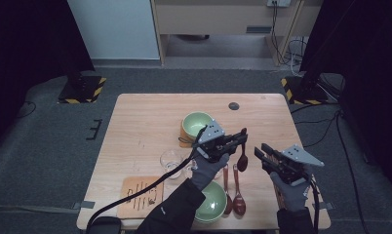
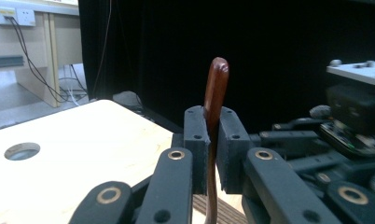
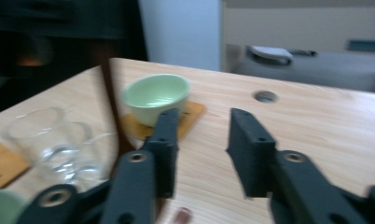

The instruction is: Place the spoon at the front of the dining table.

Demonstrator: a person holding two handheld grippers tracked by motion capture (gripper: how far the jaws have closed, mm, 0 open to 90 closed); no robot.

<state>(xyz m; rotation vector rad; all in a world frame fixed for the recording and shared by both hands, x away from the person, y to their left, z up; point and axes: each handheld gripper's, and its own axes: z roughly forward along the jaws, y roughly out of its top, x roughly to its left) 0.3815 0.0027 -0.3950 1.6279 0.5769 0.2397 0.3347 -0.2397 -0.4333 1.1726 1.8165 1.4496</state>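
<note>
One dark reddish-brown spoon (image 1: 242, 159) hangs from the left gripper (image 1: 239, 137) just right of centre in the high view, bowl end down, above the counter (image 1: 135, 126). In the left gripper view the jaws are pinched tight on the spoon's slim handle (image 2: 215, 93), which rises between the two black pads with a rounded, glossy, lacquered-looking tip. Jaw arms are matte black with brass-coloured rivets.

Right gripper (image 1: 260, 153) sits lower right of the spoon in the high view, near it but apart, held by a grey-gloved hand (image 1: 292, 192). Its jaws stand wide open with nothing between them; the right gripper view shows bare counter in the gap.

Two more spoons (image 1: 233, 192) of the same dark glossy finish lie side by side on the counter below the held one, bowls toward the bottom edge of the frame.

Pale green bowl (image 1: 197, 124), smooth and glazed, sits above the left gripper on a flat orange-brown square coaster (image 1: 183, 135); its inside looks empty in the right gripper view. Second green bowl (image 1: 212, 202) at bottom centre, partly covered by the left forearm; contents cannot be told.

Clear glass cups (image 1: 171, 160) stand left of the left hand; no visible contents. Orange-brown mat with dark markings (image 1: 143, 195) lies at lower left. Counter is light wood grain, rounded corners, with a round grommet hole (image 1: 233, 106) near the top edge.
</note>
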